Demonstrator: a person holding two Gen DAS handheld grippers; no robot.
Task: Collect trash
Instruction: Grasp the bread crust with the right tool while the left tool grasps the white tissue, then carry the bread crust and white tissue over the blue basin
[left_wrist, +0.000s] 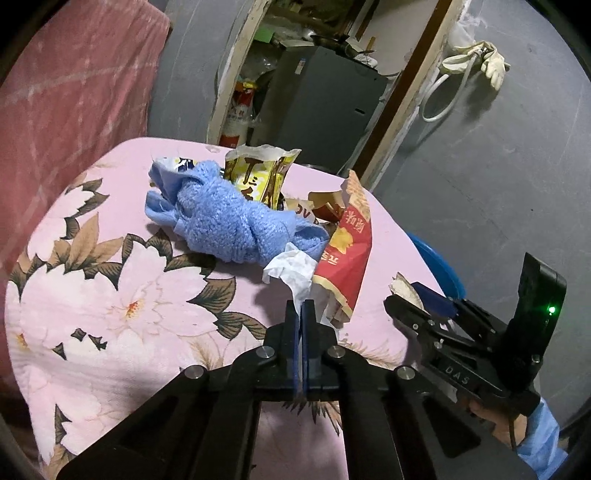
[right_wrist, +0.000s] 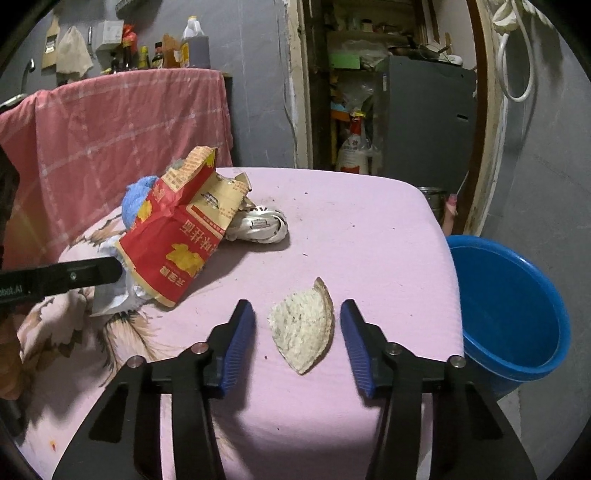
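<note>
On the pink floral table cover (left_wrist: 92, 295) lies a heap of trash: a blue towel (left_wrist: 229, 218), a yellow snack bag (left_wrist: 258, 173), a red noodle packet (left_wrist: 347, 258) and a white tissue (left_wrist: 291, 269). My left gripper (left_wrist: 302, 308) is shut on the tissue's lower end. My right gripper (right_wrist: 297, 314) is open, its fingers on either side of a pale rind piece (right_wrist: 303, 328) lying on the cover (right_wrist: 369, 240). The red packet (right_wrist: 173, 240) and a crumpled silver wrapper (right_wrist: 262, 225) lie to the left. The right gripper also shows in the left wrist view (left_wrist: 410, 295).
A blue bucket (right_wrist: 509, 314) stands on the floor right of the table; its rim shows in the left wrist view (left_wrist: 439, 258). A pink cloth (right_wrist: 110, 129) hangs behind, bottles above it. A doorway with a grey cabinet (right_wrist: 424, 118) is at the back.
</note>
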